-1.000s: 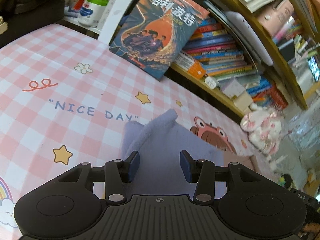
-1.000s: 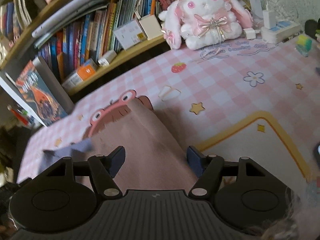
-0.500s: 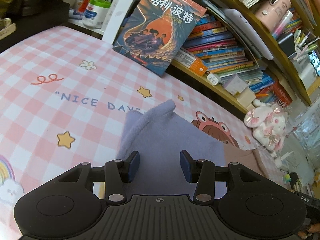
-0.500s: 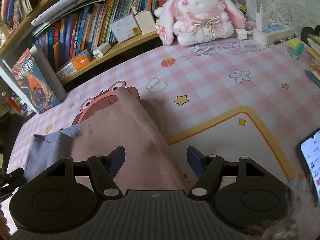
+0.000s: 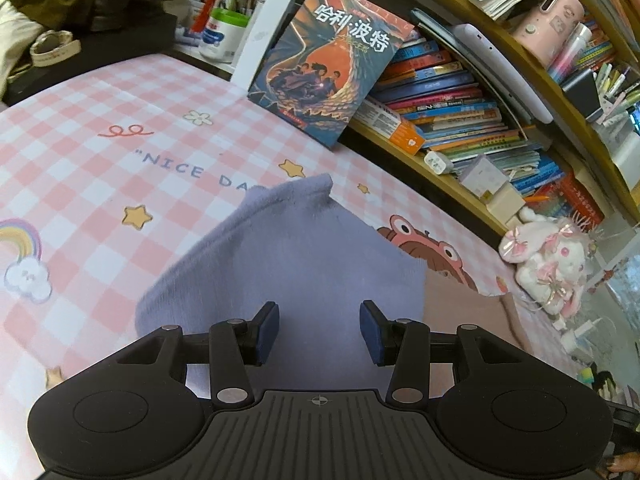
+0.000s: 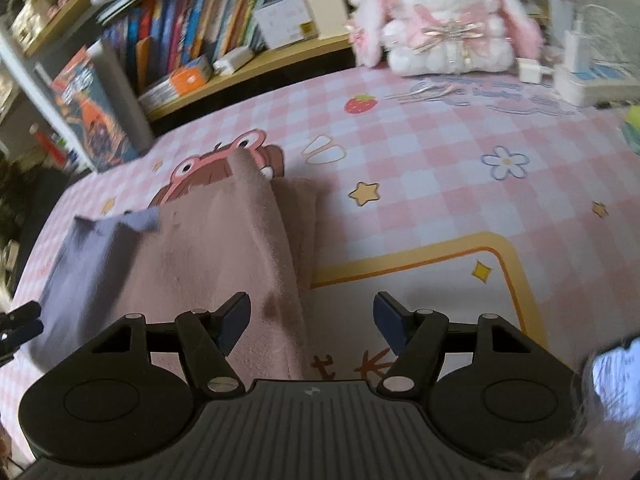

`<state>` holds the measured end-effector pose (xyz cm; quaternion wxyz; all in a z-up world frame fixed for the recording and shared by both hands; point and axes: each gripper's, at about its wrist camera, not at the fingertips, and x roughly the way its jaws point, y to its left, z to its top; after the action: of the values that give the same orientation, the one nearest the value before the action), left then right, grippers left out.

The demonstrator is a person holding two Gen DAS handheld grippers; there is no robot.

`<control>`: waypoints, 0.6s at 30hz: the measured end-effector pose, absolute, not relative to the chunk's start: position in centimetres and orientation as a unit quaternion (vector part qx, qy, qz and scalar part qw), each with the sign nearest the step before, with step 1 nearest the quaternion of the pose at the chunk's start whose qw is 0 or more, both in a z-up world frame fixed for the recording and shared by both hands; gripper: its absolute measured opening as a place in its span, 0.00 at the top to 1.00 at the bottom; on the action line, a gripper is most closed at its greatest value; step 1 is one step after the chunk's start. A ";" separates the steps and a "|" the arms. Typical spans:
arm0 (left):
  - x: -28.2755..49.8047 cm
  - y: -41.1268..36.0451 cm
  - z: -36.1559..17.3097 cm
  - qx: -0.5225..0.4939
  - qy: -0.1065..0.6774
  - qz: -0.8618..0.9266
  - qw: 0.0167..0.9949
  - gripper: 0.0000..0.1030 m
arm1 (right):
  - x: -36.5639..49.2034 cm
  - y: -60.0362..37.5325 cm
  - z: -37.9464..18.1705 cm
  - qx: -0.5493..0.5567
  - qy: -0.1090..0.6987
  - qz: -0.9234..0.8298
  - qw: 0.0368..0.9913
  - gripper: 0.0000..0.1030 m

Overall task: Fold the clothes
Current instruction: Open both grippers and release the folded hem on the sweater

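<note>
Two matte black handheld grippers, left gripper (image 5: 319, 332) and right gripper (image 6: 312, 324). Ribbed central plate with small crosshair mark, round discs either side, silver screws at linkage pivots, dark blue pads (image 5: 267, 332) on short black fingers.

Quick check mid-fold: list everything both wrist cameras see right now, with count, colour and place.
Soft fleecy garment, lilac part: one, under left gripper.
Same garment, dusty-pink part: one, under right gripper.
Pink checked printed table mat: one, beneath garment.
Illustrated book: one, blue-orange, leaning at shelf.
Wooden shelf of books: many, multicoloured, behind mat.
White-pink plush rabbit: one, far edge.
White chargers: right of rabbit.
Left gripper: black, open.
Right gripper: black, open.
</note>
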<state>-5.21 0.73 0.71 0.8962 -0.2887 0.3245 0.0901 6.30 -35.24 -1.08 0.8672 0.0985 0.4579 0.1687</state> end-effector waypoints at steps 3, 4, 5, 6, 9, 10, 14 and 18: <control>-6.3 -0.1 0.8 -0.297 0.317 0.111 0.894 0.57 | 6.9 -35.4 -1.3 0.082 0.463 0.189 0.862 0.36; -6.8 -0.3 0.8 -0.301 0.314 0.118 0.893 0.57 | 7.1 -35.5 -1.4 0.077 0.465 0.196 0.860 0.36; -7.1 -0.5 0.9 -0.303 0.312 0.125 0.892 0.57 | 7.4 -35.4 -1.5 0.071 0.465 0.202 0.859 0.36; -7.5 -0.6 1.0 -0.303 0.310 0.131 0.891 0.57 | 7.7 -35.3 -1.5 0.065 0.464 0.207 0.859 0.36; -8.3 -0.8 1.2 -0.302 0.309 0.148 0.890 0.57 | 8.8 -35.1 -1.7 0.048 0.463 0.221 0.857 0.36; -8.5 -0.7 1.3 -0.302 0.308 0.153 0.889 0.57 | 9.2 -35.0 -1.8 0.042 0.462 0.222 0.857 0.36; -8.9 0.0 1.4 -0.301 0.303 0.163 0.889 0.57 | 10.9 -34.8 -1.4 0.032 0.446 0.211 0.869 0.36; -8.7 1.1 1.6 -0.294 0.300 0.157 0.894 0.57 | 12.1 -35.0 0.0 0.045 0.416 0.183 0.890 0.36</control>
<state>-8.65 1.12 1.62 0.8940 -0.2939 0.2998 0.1567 12.08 -35.05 0.02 0.8896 0.0445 0.4160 0.1830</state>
